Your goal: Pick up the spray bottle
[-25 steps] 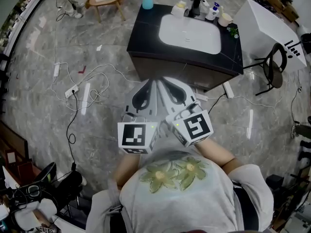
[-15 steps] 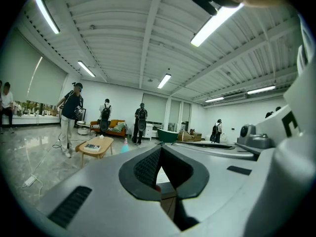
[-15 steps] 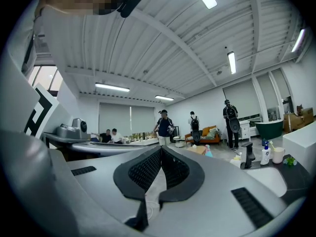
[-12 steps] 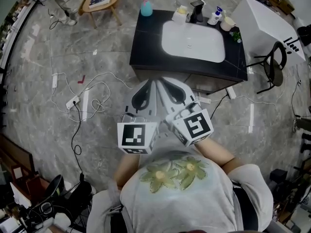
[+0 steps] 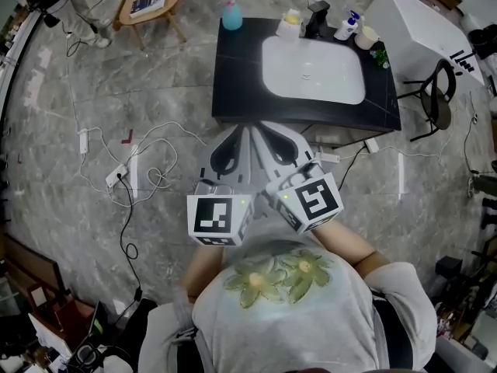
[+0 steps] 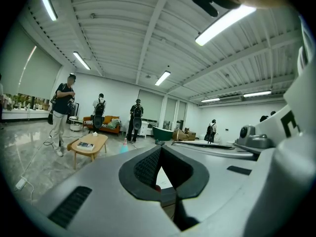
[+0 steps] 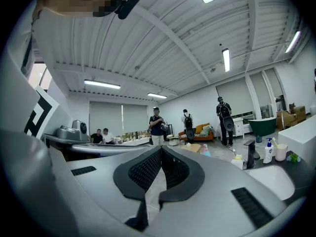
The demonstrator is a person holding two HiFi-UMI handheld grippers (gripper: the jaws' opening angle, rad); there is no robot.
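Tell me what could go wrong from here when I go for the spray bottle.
1. Loose cables sprawl on the floor near the vanity; stepping in could snag a foot.
2. The white bottle sits tight among faucet and cup; reaching there could topple neighbours, while the teal bottle stands alone at the corner.
3. Left gripper and right gripper have fingers shut; they must open first.
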